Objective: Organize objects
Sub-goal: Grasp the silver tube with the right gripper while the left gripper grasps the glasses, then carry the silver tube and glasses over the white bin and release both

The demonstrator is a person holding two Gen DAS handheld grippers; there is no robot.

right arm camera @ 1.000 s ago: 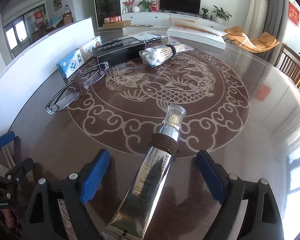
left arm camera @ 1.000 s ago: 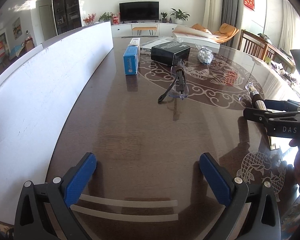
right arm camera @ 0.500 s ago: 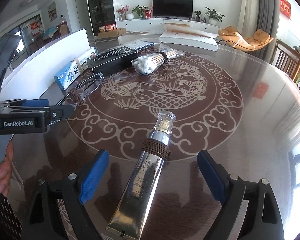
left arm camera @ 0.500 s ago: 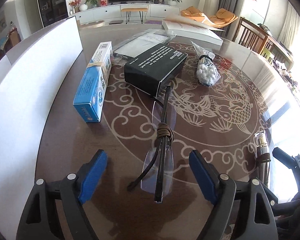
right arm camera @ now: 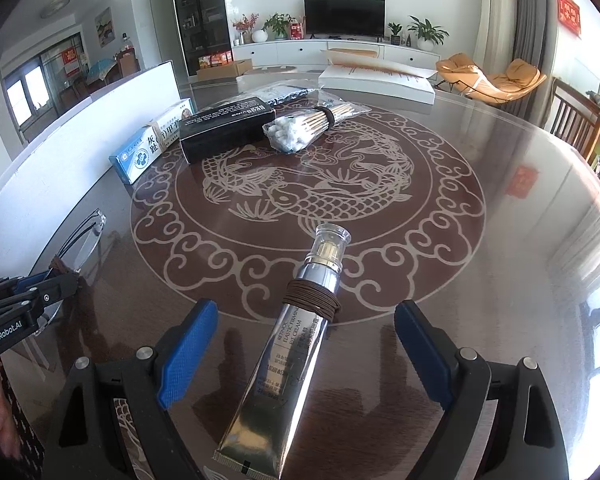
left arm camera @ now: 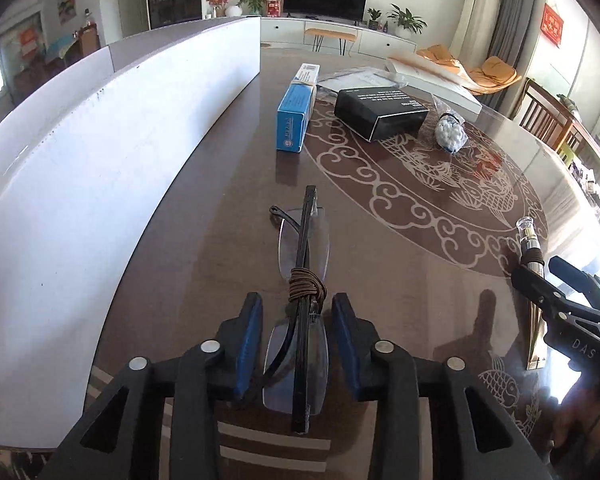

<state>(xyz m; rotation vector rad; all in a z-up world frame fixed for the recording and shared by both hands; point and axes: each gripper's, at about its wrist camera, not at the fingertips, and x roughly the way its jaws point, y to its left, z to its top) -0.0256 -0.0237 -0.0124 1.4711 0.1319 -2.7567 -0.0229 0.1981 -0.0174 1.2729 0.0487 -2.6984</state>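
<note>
Glasses between the closing tongs

Glasses (left arm camera: 302, 280) lie folded on the brown counter (left arm camera: 220, 200), with a brown cord wound round their middle. The left tongs (left arm camera: 296, 316) sit right over the near end, one blue pad on each side. The jaws are closing, and the glasses are between them, but a small gap shows on both sides, so the pads do not press yet. This looks like the grabbing step for the glasses.

Next, the pads need to meet the frame softly. The lenses are thin and see-through, so a hard squeeze could hurt them. I think the grip should land near the cord, where the frame is thickest. Then the glasses can be lifted and put in a tidy spot, maybe by the blue box (left arm camera: 296, 120), the black box (left arm camera: 380, 114) and the cotton swabs (left arm camera: 450, 132) at the far side.

The right tongs (right arm camera: 304, 354) are wide open. A silver cream tube (right arm camera: 288, 356) lies flat on the counter between the pads, touching neither one. It has a brown cord round its neck too.

One second ago the left tongs were spread as wide as they go over bare counter, and the glasses lay far ahead. Now the tongs have come up around the glasses and are about half shut. The right tongs and the tube look almost the same as before.
</note>
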